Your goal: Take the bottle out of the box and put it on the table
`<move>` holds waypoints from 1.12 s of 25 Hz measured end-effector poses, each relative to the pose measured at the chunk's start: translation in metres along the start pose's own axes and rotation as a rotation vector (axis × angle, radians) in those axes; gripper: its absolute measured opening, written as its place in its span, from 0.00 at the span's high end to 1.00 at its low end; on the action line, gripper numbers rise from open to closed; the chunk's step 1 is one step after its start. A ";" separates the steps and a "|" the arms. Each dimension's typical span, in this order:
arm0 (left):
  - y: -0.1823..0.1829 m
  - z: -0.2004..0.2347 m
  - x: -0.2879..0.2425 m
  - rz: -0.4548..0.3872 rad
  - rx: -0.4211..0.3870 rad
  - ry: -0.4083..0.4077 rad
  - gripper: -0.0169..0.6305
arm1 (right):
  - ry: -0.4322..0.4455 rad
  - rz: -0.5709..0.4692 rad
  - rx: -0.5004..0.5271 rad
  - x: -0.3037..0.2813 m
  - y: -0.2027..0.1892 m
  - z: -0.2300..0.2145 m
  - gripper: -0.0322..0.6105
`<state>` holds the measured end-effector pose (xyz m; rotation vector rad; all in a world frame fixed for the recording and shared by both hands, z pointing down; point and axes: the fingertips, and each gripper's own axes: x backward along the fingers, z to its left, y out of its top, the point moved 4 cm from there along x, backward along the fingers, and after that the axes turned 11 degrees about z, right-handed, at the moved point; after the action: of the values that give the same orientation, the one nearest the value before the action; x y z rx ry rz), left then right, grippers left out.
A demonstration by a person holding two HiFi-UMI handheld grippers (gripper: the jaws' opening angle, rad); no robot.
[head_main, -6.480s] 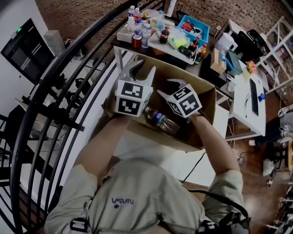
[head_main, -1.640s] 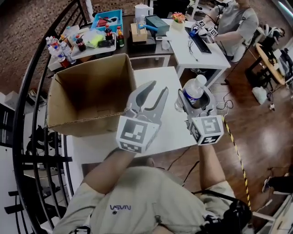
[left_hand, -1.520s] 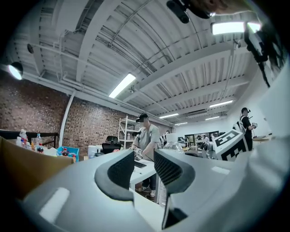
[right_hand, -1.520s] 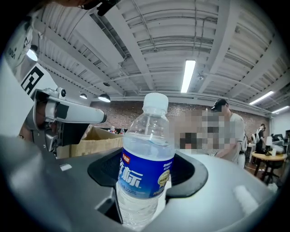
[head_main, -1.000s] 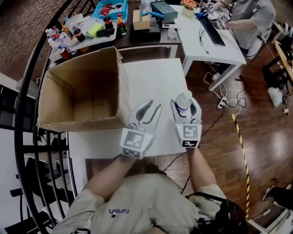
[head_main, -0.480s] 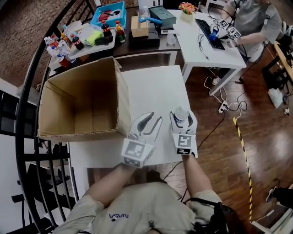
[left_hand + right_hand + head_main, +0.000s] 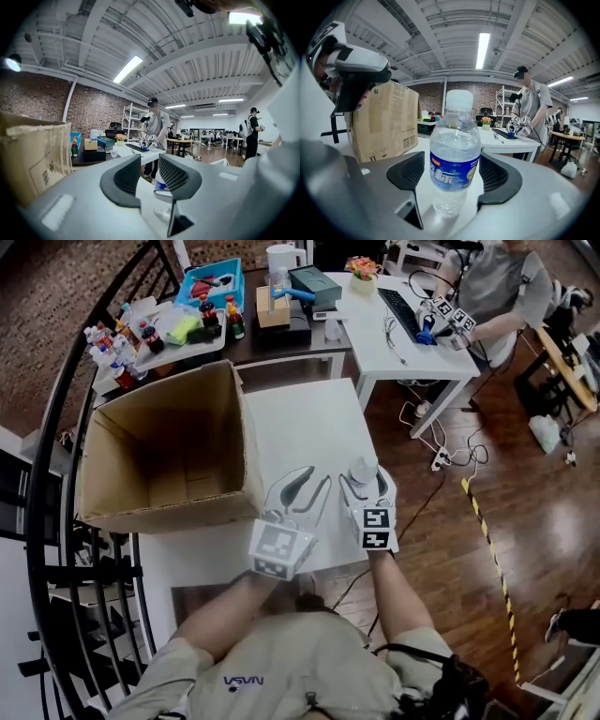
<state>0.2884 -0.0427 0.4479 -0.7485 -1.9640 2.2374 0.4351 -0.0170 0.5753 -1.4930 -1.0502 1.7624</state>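
Observation:
A clear water bottle (image 7: pixel 362 469) with a blue label and white cap stands upright on the white table (image 7: pixel 300 418), near its front right corner. My right gripper (image 7: pixel 366 482) straddles it. Its jaws have just been opening, and in the right gripper view the bottle (image 7: pixel 454 154) sits between the dark pads with a small gap at each side. My left gripper (image 7: pixel 316 476) hovers just to the left, open and empty; the bottle (image 7: pixel 161 183) shows beyond its jaws. The empty cardboard box (image 7: pixel 159 451) stands open on the table's left half.
A black curved railing (image 7: pixel 56 427) runs along the left. Behind the box is a side table with bottles and a blue bin (image 7: pixel 208 282). A white desk (image 7: pixel 403 334) with a keyboard and a seated person is at the back right. Wooden floor lies right of the table.
The right gripper has sunk toward the table with the bottle, which now rests on the tabletop. Its jaws stand wider than half a second ago. The left gripper shifted slightly.

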 end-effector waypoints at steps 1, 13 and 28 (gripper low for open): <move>0.003 -0.001 0.005 -0.010 -0.004 -0.002 0.80 | 0.001 -0.005 -0.009 0.007 0.001 0.000 0.38; 0.047 -0.010 0.097 -0.150 0.005 0.012 0.82 | -0.104 -0.307 -0.110 0.161 0.091 0.031 0.84; -0.009 0.056 0.364 -0.202 0.122 0.359 0.97 | 0.263 -0.299 -0.014 0.298 0.120 0.271 0.95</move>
<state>-0.0562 0.0405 0.3475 -0.8275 -1.6410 1.9281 0.1179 0.1201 0.3353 -1.4435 -1.0857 1.3171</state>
